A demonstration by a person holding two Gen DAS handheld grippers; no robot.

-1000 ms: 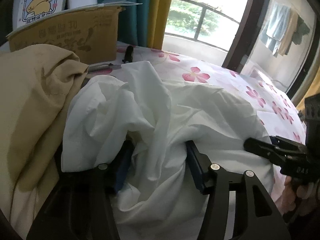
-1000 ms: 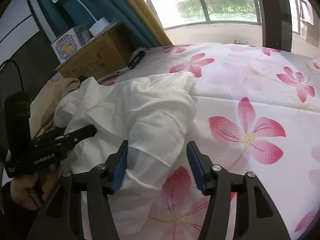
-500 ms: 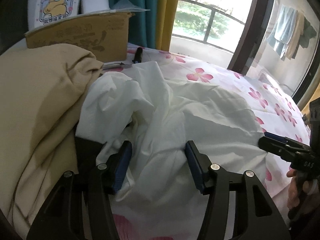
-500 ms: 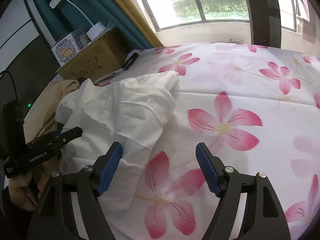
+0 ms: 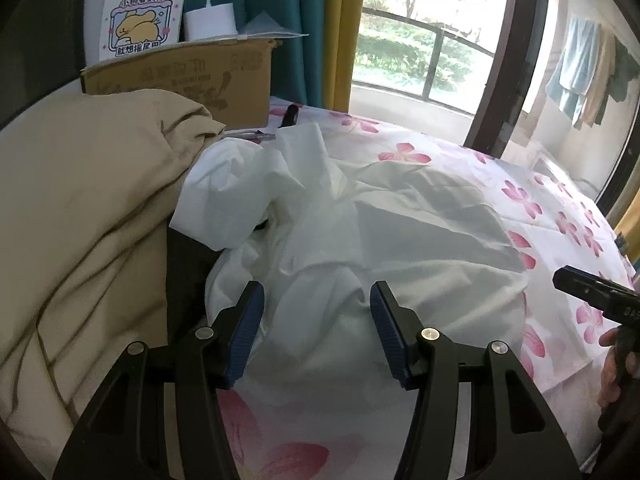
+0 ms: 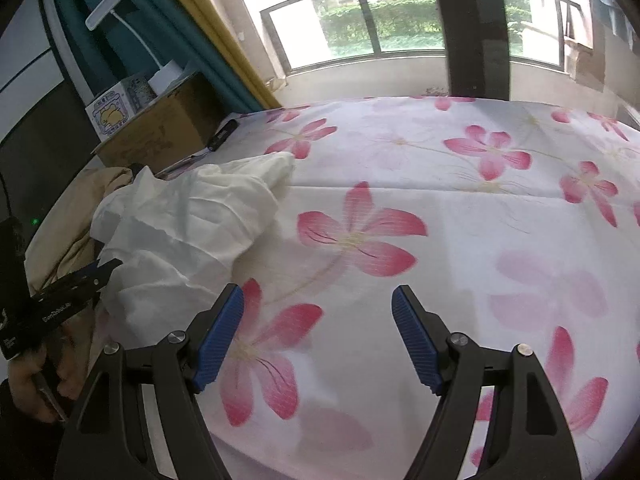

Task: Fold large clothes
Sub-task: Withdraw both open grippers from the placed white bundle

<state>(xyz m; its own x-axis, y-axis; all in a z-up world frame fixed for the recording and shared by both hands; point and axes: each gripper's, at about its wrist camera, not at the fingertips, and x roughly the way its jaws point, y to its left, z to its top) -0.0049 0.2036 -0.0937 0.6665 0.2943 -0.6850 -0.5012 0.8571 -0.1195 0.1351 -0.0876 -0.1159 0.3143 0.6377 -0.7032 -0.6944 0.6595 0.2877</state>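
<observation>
Left tool [image 5: 316, 312] is held wide over the crumpled white garment [image 5: 360, 240], right tool [image 6: 318, 320] wide above bare bed sheet [image 6: 480, 240], presumably for regrasping.

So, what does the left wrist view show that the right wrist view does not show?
Only the left wrist view shows hanging laundry outside and the open left gripper over the white garment. Only the right wrist view shows the open right gripper over bare flowered sheet. Both show the garment, the beige cloth and the cardboard box.
</observation>
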